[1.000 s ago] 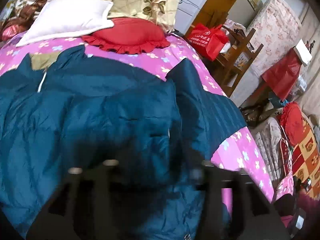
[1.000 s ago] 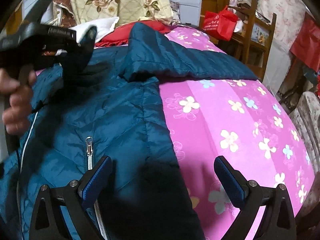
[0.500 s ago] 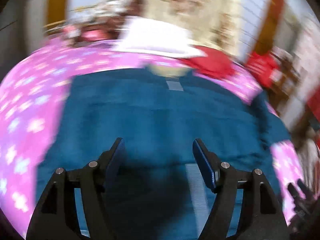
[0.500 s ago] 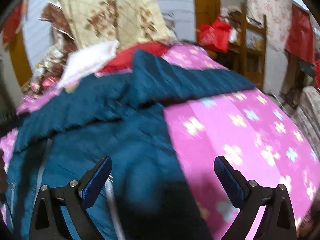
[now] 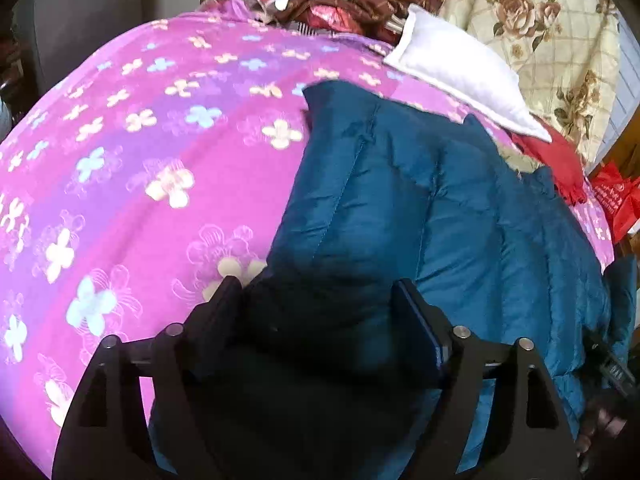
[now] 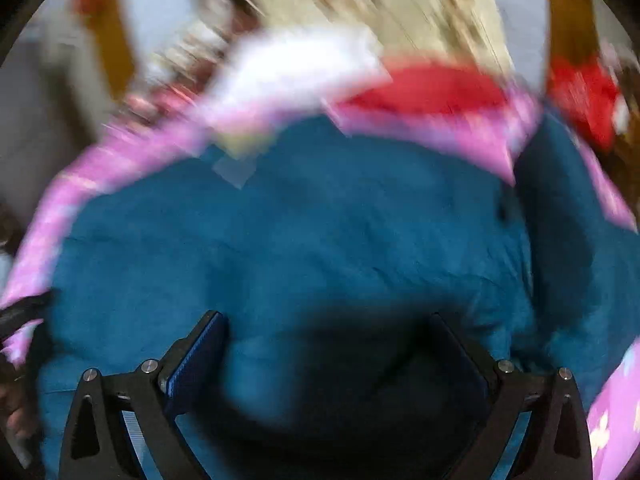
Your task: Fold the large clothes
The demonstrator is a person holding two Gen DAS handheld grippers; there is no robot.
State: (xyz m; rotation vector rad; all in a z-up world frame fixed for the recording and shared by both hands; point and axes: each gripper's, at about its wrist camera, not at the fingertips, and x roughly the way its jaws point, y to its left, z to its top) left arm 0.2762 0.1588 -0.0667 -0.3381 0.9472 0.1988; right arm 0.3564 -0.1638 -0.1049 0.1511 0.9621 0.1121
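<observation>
A teal quilted jacket (image 5: 460, 216) lies spread on the pink flowered bedspread (image 5: 140, 184). In the left wrist view my left gripper (image 5: 318, 300) hangs over the jacket's left edge. Its jaws are opening, with a dark fold of the jacket between the fingers (image 5: 224, 300) and no pad seen pressing on it. The right wrist view is blurred by motion. There my right gripper (image 6: 328, 332) stands wide open over the middle of the jacket (image 6: 320, 232), with nothing gripped.
A white pillow (image 5: 460, 72), a red cushion (image 5: 556, 160) and a cream rose-patterned quilt (image 5: 552, 40) sit at the head of the bed. A red bag (image 5: 616, 200) is off the bed's right side. A person's hand (image 5: 600, 428) shows at the lower right.
My left gripper swung left from the jacket's middle to its left edge and its jaws widened. My right gripper moved left from the jacket's right edge to over its middle.
</observation>
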